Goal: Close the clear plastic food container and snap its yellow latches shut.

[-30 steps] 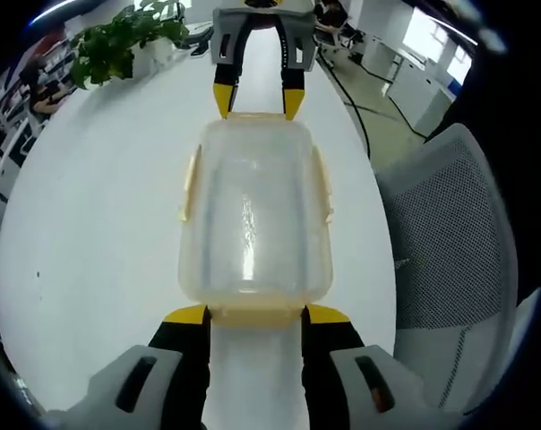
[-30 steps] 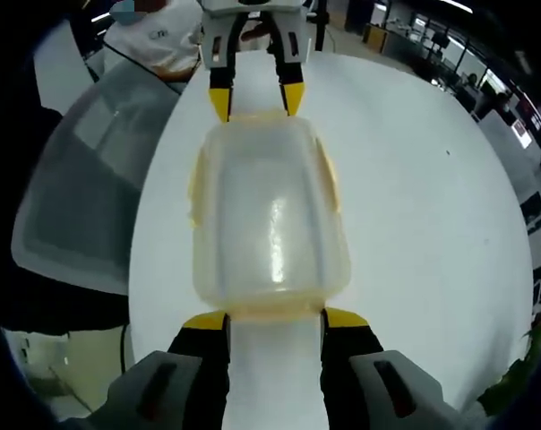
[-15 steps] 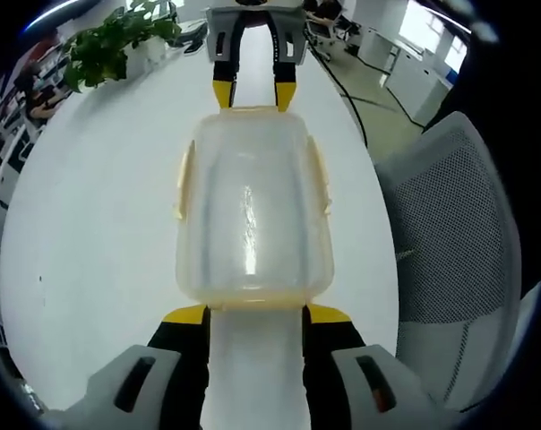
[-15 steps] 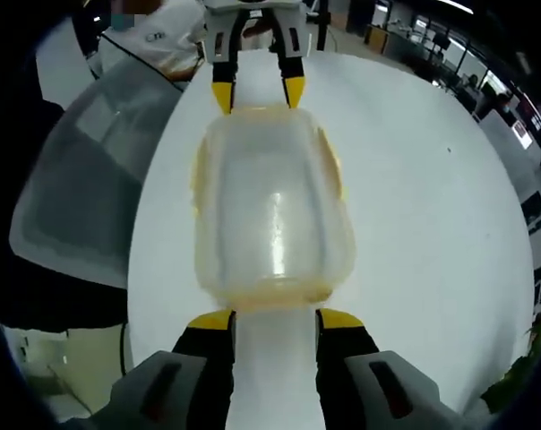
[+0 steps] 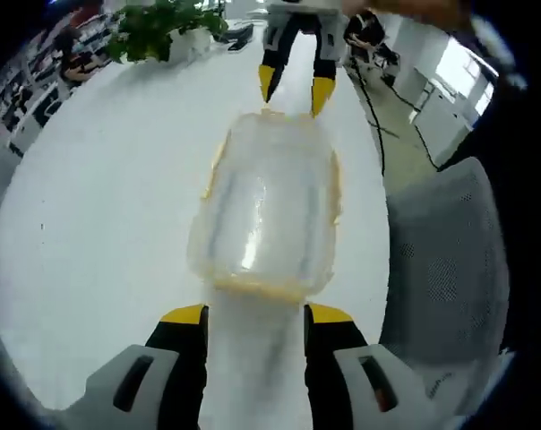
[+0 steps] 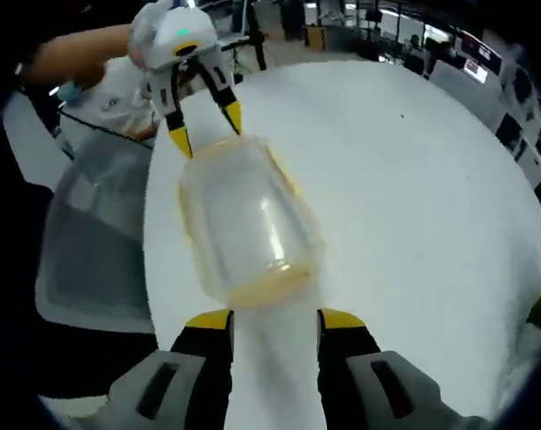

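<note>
**Left gripper view: container between both tools, latches pending**

Clear container lid-on, flat on white bench, yellow latches along sides and ends. Looks light, thin-walled, slick; likely to skate or flex if pushed off-centre. Best pressed at latch tabs, not at clear walls. Left tool spread, tips just short of near end latch. Right tool spread at far end, tips at rim. Office chair just beside bench, potted plant at far edge.
</note>
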Tool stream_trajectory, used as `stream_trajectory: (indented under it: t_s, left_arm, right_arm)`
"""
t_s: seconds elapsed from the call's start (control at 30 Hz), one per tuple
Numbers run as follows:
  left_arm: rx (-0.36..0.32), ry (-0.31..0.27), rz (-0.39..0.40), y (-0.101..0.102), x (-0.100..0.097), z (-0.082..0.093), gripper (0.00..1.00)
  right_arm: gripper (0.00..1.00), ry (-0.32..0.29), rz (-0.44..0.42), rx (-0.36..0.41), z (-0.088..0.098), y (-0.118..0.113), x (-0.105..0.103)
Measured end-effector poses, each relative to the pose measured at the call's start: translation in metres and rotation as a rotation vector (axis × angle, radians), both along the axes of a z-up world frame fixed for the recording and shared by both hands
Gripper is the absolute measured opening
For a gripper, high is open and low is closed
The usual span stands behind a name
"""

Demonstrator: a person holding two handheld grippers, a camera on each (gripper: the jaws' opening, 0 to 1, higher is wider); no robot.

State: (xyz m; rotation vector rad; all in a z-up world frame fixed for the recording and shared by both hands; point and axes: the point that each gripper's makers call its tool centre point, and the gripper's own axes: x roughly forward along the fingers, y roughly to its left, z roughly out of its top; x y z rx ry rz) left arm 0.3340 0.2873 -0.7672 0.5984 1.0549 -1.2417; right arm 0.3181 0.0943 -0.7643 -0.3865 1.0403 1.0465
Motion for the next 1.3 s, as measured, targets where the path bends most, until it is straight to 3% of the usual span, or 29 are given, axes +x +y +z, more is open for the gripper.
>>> stream_trajectory:
  t_s: [0.07, 0.2, 0.27, 0.37, 0.47, 0.57, 0.7, 0.8, 1.03, 1.17, 1.3]
  left_arm:
    - [-0.044, 0.084, 0.137, 0.001, -0.004, 0.003, 0.42]
    - [-0.104, 0.183, 0.312, 0.002, -0.009, 0.005, 0.41]
    - [-0.129, 0.214, 0.409, 0.001, -0.008, 0.006, 0.4]
    - [-0.146, 0.245, 0.494, -0.002, -0.009, 0.005, 0.4]
    - [-0.134, 0.239, 0.511, -0.002, -0.009, 0.0, 0.39]
    - [-0.126, 0.23, 0.585, -0.001, -0.006, -0.005, 0.37]
    - [-0.197, 0.244, 0.68, -0.012, 0.0, -0.003, 0.34]
    - [-0.196, 0.219, 0.664, -0.016, -0.001, -0.004, 0.26]
    - [-0.2, 0.234, 0.701, -0.02, 0.004, -0.008, 0.32]
    - [-0.204, 0.279, 0.751, -0.023, 0.002, -0.009, 0.32]
    - [-0.197, 0.252, 0.728, -0.024, 0.002, -0.008, 0.31]
  right_arm:
    - [0.35, 0.028, -0.06, 0.043, 0.001, 0.003, -0.004]
    - [0.34, 0.056, -0.146, 0.092, 0.003, 0.007, -0.005]
    - [0.34, 0.05, -0.167, 0.099, 0.004, 0.008, -0.003]
    - [0.35, 0.056, -0.21, 0.112, 0.006, 0.009, 0.001]
    - [0.35, 0.061, -0.259, 0.12, 0.006, 0.007, 0.005]
    - [0.34, 0.06, -0.294, 0.119, 0.005, 0.006, 0.007]
    - [0.34, 0.07, -0.345, 0.15, 0.007, 0.012, 0.009]
    - [0.34, 0.076, -0.347, 0.146, 0.002, 0.016, 0.008]
    - [0.24, 0.106, -0.359, 0.158, -0.003, 0.023, 0.006]
    - [0.27, 0.144, -0.398, 0.16, -0.007, 0.023, 0.007]
    - [0.25, 0.145, -0.397, 0.156, -0.006, 0.023, 0.007]
